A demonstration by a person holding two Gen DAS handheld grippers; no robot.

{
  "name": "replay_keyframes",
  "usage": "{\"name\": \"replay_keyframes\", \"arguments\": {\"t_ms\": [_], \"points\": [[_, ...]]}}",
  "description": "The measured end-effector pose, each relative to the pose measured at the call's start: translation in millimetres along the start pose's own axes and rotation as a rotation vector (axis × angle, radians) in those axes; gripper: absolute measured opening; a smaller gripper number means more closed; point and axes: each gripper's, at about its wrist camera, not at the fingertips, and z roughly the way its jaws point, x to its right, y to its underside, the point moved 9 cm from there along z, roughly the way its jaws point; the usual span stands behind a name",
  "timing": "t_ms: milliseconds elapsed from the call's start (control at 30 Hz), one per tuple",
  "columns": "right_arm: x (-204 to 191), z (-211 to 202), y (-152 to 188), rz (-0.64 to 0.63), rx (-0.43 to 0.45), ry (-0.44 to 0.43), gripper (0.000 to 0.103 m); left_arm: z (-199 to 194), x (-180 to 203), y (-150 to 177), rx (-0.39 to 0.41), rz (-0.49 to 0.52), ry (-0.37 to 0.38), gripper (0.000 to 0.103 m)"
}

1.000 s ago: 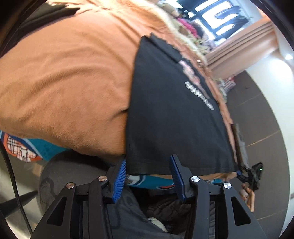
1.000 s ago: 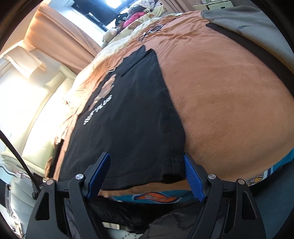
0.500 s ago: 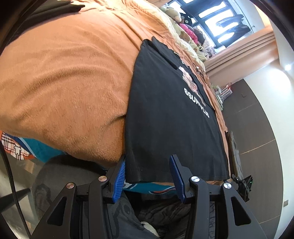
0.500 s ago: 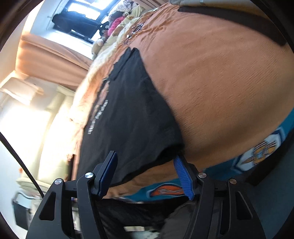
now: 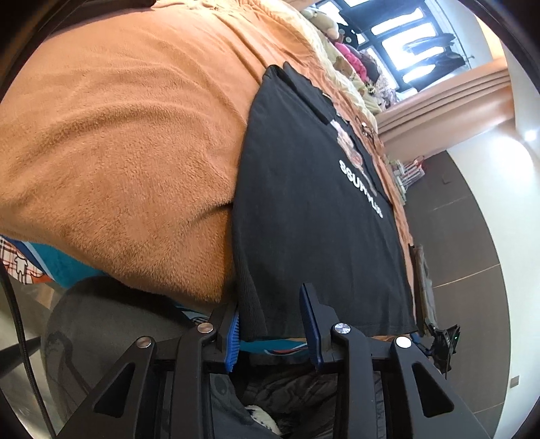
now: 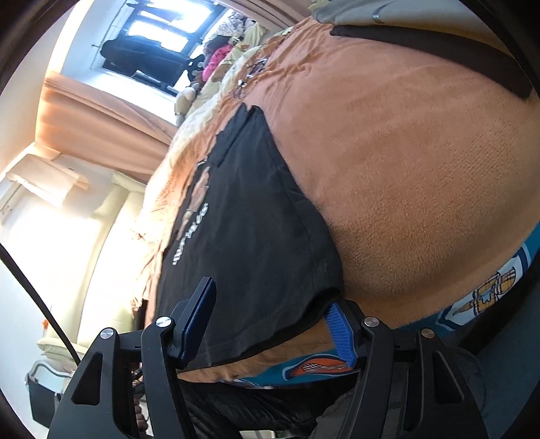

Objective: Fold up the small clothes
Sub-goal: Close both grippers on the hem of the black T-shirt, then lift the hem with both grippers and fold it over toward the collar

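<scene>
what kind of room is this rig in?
Most likely a bedroom in a home. The black T-shirt lies on a bed under an orange fleece blanket, soft toys are piled at the far end, and a curtained window stands behind them.

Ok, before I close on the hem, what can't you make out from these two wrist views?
- Left wrist view: the black t-shirt hem corner drapes against one pad of the left gripper; whether the hem sits fully between the fingers is unclear.
- Right wrist view: the right gripper straddles the other hem corner; the shirt's underside is hidden by its own fabric.
- Both views: white chest lettering too foreshortened to read fully.
</scene>
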Motion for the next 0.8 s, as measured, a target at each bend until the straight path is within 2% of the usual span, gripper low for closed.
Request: {"name": "replay_keyframes", "arguments": {"t_ms": [100,133,167,233,267,300,533,800], "points": [[1.0,4.7,0.0,0.021,0.021,0.033,0.047,1.9,2.3,-2.4,0.011,0.0,-0.007,0.034],[-0.1,3.6,-1.3,0.032,0.029,0.037,0.042,2.3,2.4,-3.6,0.016,-0.003,-0.013,0.031],[1.3,4.9,-3.2,0.054,0.043,0.042,0.038,2.8,1.4,-4.6,0.02,-0.007,-0.026,0.022],[-0.6,5.9,-6.0,0.072,0.053,0.052,0.019,4.5,-1.5,-6.9,0.024,-0.015,-0.055,0.013],[-0.7,5.5,-7.4,0.076,0.059,0.06,0.013,4.2,-2.2,-8.5,0.027,-0.022,-0.051,0.01],[-1.6,5.4,-8.9,0.076,0.066,0.07,0.001,2.9,-3.1,-9.8,0.03,-0.031,-0.048,0.009],[-26.1,-19.6,-9.4,0.028,0.126,0.052,0.0,-15.1,8.2,-19.9,0.076,-0.024,-0.025,0.005],[-49.8,-48.4,2.7,0.002,0.157,-0.024,0.0,-57.8,31.4,-38.1,0.161,-0.017,0.039,0.003]]}}
